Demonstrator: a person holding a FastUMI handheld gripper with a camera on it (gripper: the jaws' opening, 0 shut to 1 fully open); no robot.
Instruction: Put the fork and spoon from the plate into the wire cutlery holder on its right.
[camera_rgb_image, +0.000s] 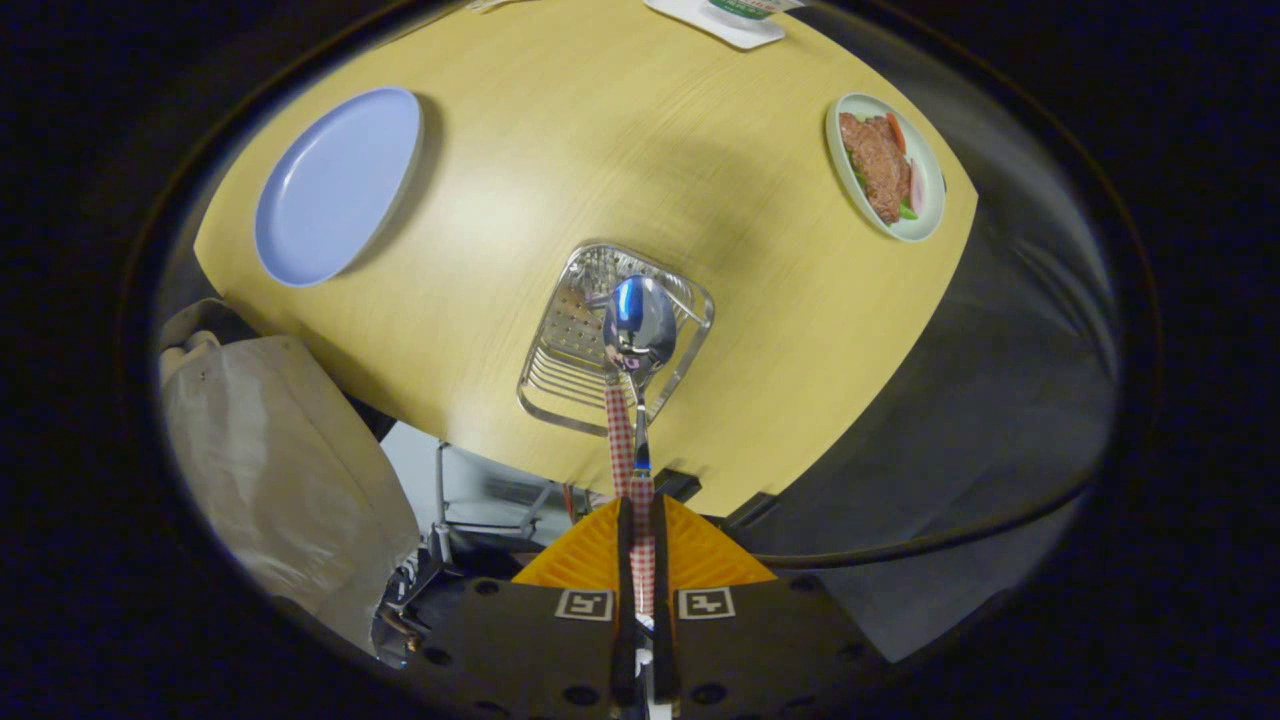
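Note:
I look down from above the wooden table (560, 160). My gripper (641, 520) is shut on the red-checked handle of a metal spoon (638, 325). The spoon points straight ahead of my fingers, and its shiny bowl hangs over the open top of the wire cutlery holder (560, 370). The holder stands near the table's front edge, directly below the spoon. A second red-checked handle seems to run beside the spoon's neck; I cannot tell whether it is the fork. Left of the holder, further back, lies the light blue plate (335, 185), bare.
A small white dish of meat and vegetables (888, 165) sits at the table's right edge. A white card or mat (725, 22) lies at the far edge. Below the table's front edge are a white bag (280, 470), metal frame parts and a black cable (920, 545).

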